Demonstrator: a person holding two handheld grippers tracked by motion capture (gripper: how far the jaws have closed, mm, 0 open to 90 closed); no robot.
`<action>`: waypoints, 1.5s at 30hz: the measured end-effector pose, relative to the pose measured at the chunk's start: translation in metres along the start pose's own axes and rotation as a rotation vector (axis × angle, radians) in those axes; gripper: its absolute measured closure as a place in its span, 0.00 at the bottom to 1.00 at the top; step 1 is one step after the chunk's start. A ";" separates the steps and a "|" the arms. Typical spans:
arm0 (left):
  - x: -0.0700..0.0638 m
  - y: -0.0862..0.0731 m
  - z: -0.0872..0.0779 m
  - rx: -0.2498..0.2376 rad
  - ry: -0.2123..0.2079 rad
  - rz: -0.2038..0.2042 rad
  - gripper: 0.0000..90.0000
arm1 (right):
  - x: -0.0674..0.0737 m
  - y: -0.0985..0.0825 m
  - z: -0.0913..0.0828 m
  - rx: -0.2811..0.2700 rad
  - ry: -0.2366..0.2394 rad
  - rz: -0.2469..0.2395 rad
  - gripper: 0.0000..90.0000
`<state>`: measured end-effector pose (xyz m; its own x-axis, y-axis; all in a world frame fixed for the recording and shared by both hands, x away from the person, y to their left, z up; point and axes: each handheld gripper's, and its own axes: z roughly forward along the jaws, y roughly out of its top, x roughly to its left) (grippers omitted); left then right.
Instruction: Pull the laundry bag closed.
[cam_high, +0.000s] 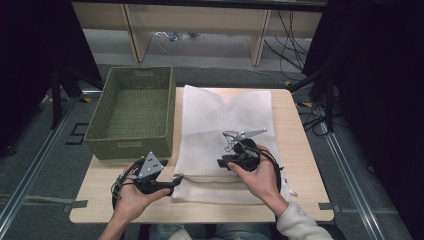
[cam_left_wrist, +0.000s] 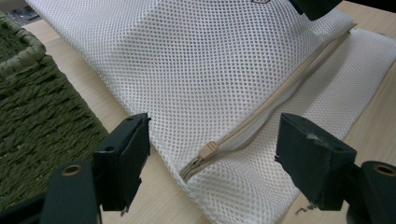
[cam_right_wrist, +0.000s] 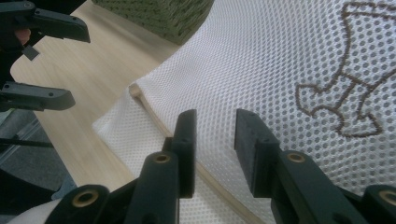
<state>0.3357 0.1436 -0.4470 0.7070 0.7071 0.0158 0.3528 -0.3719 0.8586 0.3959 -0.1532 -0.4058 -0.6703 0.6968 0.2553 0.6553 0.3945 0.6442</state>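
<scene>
Left gripper (cam_left_wrist: 212, 154): we see its jaws spread wide, empty, the zipper pull (cam_left_wrist: 208, 150) between them, untouched.
Right gripper (cam_right_wrist: 215, 140): our jaws stand apart over the zipper band, gripping nothing.
Mesh laundry bag (cam_high: 220, 122): flat on the table (cam_high: 295, 150), beside the woven basket (cam_high: 131, 112).

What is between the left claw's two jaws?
The zipper pull of the mesh bag, seen in the left gripper view; the left claw is open, not touching it.

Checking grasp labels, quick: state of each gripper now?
Left gripper: open, jaws either side of the white mesh laundry bag's beige zipper pull.
Right gripper: open, above bag.
</scene>
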 end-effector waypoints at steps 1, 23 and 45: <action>0.000 0.000 0.000 0.003 0.001 -0.003 0.28 | 0.002 0.001 0.001 0.010 0.004 0.023 0.78; -0.009 -0.021 0.010 0.092 -0.042 0.000 0.27 | 0.030 0.023 0.045 0.095 0.102 0.006 0.81; -0.008 -0.025 0.015 0.124 -0.057 -0.011 0.26 | 0.046 0.031 0.093 0.171 0.154 0.057 0.78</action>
<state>0.3306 0.1382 -0.4768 0.7351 0.6774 -0.0256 0.4315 -0.4385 0.7884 0.4177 -0.0534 -0.4407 -0.6674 0.6264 0.4028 0.7340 0.4622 0.4976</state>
